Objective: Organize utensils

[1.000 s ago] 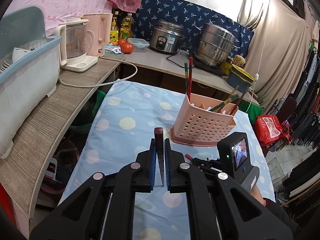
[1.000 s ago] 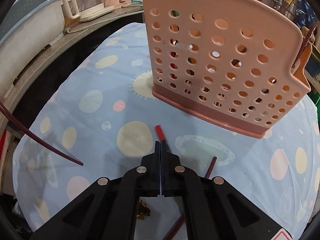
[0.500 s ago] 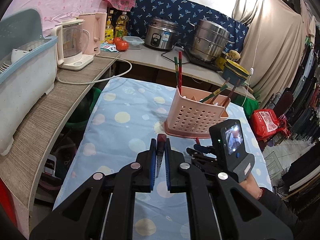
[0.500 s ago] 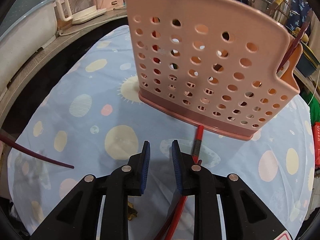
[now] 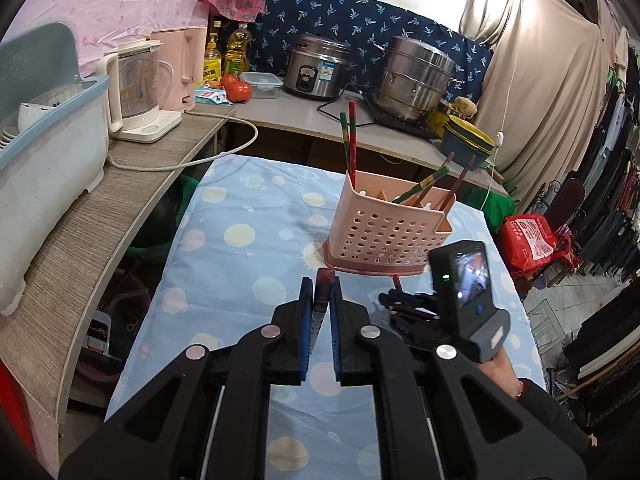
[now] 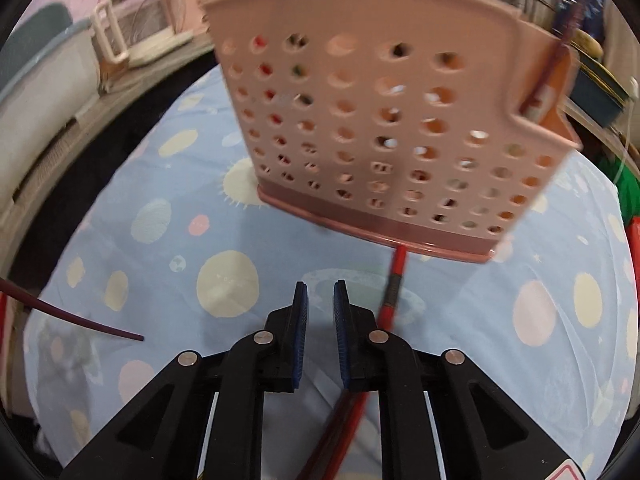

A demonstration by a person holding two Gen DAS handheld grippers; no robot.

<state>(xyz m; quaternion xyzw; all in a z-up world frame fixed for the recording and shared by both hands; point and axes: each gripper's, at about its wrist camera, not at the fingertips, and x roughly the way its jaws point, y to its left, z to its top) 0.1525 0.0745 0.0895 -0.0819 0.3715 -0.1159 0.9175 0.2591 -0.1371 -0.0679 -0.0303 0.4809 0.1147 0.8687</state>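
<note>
1. In the left wrist view, a dark maroon chopstick (image 5: 322,296) is being pinched between the blue pads of the left gripper (image 5: 321,300), its squared tip poking out just past the fingertips toward 12 o'clock.
2. A pink perforated plastic utensil caddy (image 5: 386,232) is being seen standing on the pale blue dotted tablecloth (image 5: 240,264), at about 1 o'clock from the left gripper.
3. Red and green chopsticks (image 5: 349,140) are being held upright in the caddy's far left corner, and several more are leaning toward 2 o'clock out of its right side.
4. The right gripper (image 5: 400,300) is being seen at 3 o'clock of the left one, low over the cloth and just beside the caddy's near base, with a black camera block (image 5: 464,280) standing on it; its jaws cannot be told in this view.
5. In the right wrist view, which is blurred, the right gripper (image 6: 320,300) is being shown with its jaws closing and nothing between the pads.
6. A red chopstick with a dark band (image 6: 394,292) is being left lying on the cloth just beside the right finger, at 1 o'clock, its far tip touching the caddy's (image 6: 384,120) base rim.
7. The thin end of the maroon chopstick (image 6: 80,318) is being seen at 9 o'clock, above the cloth.
</note>
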